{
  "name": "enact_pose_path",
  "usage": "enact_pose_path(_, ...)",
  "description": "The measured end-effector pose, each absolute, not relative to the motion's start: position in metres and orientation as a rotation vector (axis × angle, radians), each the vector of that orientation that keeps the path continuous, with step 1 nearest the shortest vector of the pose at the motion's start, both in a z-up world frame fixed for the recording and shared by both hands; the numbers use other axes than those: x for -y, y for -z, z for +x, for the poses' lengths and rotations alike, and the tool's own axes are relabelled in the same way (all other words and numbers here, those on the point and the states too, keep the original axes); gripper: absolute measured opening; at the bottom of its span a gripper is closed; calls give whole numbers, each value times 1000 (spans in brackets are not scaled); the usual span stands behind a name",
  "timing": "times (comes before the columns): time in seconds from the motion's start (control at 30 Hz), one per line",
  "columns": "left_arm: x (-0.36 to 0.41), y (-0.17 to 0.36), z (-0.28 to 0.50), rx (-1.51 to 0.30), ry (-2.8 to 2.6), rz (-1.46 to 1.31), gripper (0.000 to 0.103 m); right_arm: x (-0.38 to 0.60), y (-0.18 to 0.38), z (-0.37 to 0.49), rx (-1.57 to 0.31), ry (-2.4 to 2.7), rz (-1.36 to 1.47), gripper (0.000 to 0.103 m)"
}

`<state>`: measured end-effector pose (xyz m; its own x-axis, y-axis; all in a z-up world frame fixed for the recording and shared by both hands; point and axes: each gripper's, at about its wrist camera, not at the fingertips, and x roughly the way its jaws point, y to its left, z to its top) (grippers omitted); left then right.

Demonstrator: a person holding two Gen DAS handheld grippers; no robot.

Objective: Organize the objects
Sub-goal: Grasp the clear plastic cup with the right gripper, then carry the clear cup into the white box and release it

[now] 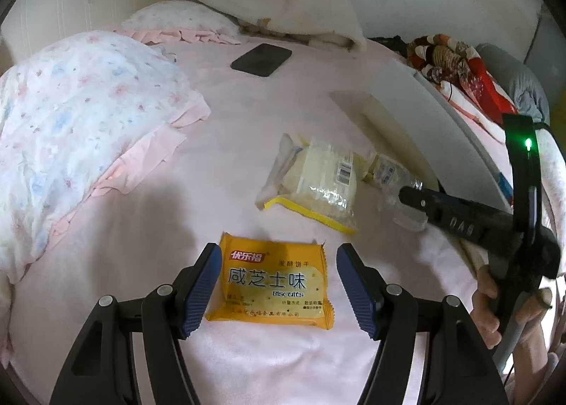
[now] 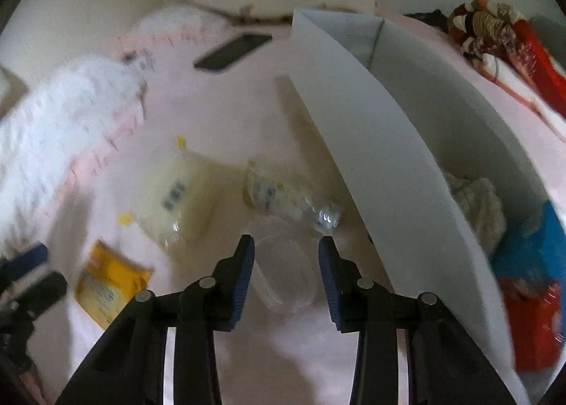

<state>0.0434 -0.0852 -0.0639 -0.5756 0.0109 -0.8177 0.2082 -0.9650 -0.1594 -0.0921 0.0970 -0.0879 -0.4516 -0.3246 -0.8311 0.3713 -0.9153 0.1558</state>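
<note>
A yellow biscuit packet [image 1: 274, 283] lies flat on the pink bed sheet [image 1: 226, 143], between the fingers of my open left gripper [image 1: 277, 256], not gripped. Beyond it lie a clear bag with a yellow edge [image 1: 313, 180] and a crushed clear plastic bottle [image 1: 385, 171]. My right gripper [image 2: 286, 245] is open over a clear plastic cup [image 2: 286, 270] lying on the sheet, with the bottle [image 2: 293, 201] just ahead. The right wrist view is blurred. The biscuit packet [image 2: 109, 281] shows at its lower left.
A white box [image 2: 371, 143] stands at the right, holding a cream cloth [image 2: 477, 203] and blue and red packets [image 2: 534, 316]. A black phone [image 1: 261, 60] lies farther back. A floral quilt [image 1: 78, 114] is at the left; folded blankets [image 1: 276, 5] and patterned clothes [image 1: 456, 68] lie behind.
</note>
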Motion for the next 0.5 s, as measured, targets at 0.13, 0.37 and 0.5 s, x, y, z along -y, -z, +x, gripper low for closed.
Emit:
enact_pose_path(0.13,81,71,41,-339,2663,1420,65,-103,100,-99,76,2247,1445,40)
enact_pose_path(0.37,74,88,34,-437,2647,1457,65,-91,103,-89,80,2204,1495,42)
enact_pose_path(0.5,63,91,33,-509,2683,1452,65,-98,86,-76,221,2166,1441,42)
